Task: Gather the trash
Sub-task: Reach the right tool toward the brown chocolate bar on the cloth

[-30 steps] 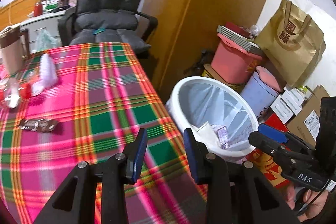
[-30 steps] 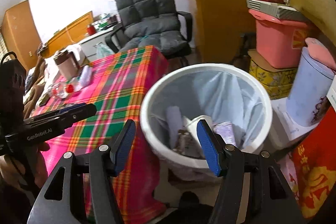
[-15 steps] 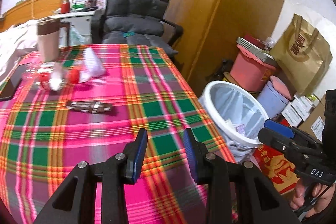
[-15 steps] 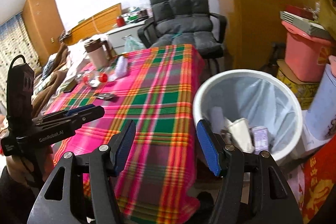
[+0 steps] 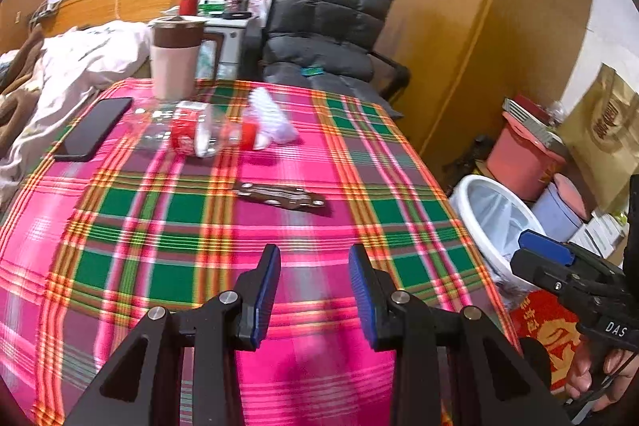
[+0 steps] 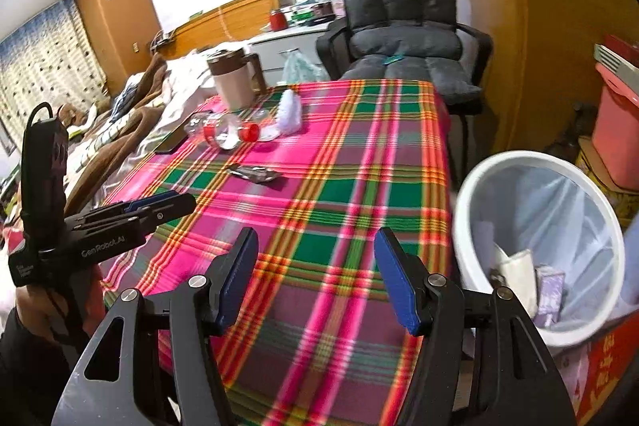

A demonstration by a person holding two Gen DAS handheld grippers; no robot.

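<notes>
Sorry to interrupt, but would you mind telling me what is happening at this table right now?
A person is clearing trash, with a hand-held gripper in each hand. The left hand-held gripper and the right hand-held gripper are both open and empty above the plaid tablecloth. A brown wrapper, a crushed plastic bottle and a white crumpled piece lie on it. The white bin beside the table holds some trash.

tablecloth [image 5: 359, 154] pink-green plaid; bin [image 6: 475, 194] white; chair [image 5: 319, 26] dark grey; wrapper [image 5: 279, 195] perhaps brown
</notes>
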